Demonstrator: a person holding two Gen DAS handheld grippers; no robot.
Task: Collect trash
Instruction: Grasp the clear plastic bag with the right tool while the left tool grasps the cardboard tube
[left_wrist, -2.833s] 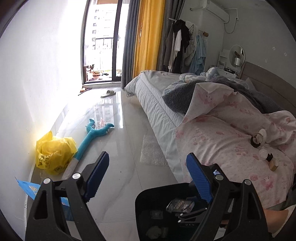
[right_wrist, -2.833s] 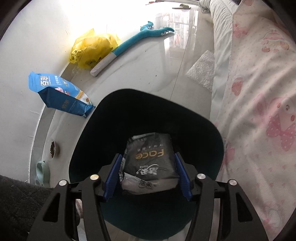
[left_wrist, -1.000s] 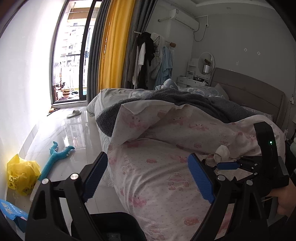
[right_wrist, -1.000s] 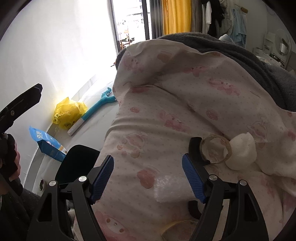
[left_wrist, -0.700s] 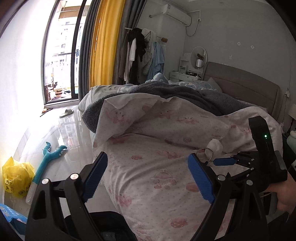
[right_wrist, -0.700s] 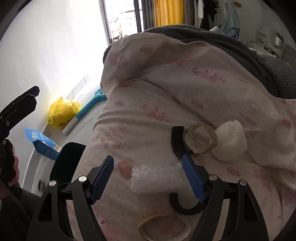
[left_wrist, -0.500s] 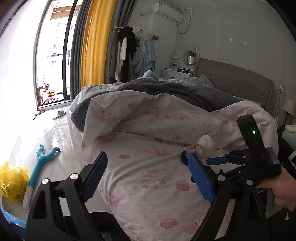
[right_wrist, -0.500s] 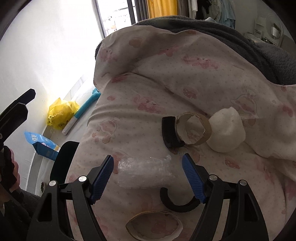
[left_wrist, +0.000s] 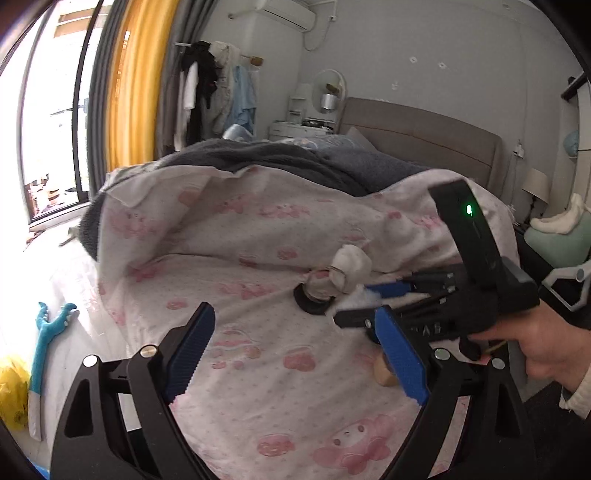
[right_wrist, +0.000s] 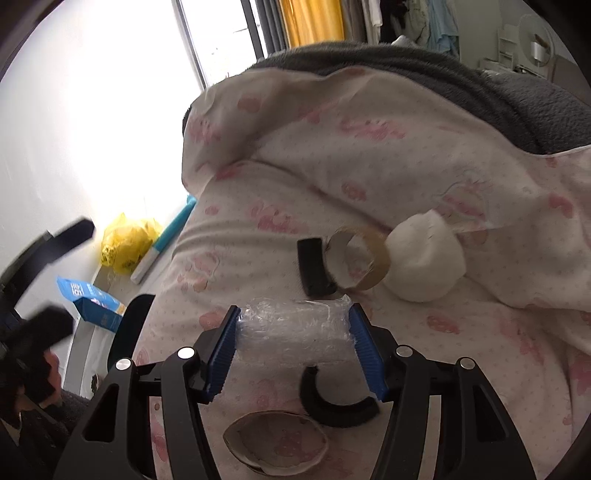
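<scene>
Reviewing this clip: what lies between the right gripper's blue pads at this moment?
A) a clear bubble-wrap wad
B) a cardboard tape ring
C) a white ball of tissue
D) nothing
A: in the right wrist view the right gripper has its jaws closing, with the bubble wrap spanning pad to pad, while the cardboard ring and white ball lie beyond it on the quilt.

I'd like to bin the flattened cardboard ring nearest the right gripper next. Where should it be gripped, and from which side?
Take the flattened cardboard ring across its short width, pads on the two long curved walls, coming down from above. It lies squashed into an oval on the pink quilt, so the narrow span probably fits the jaws. The right hand-held gripper is closing around bubble wrap.
</scene>
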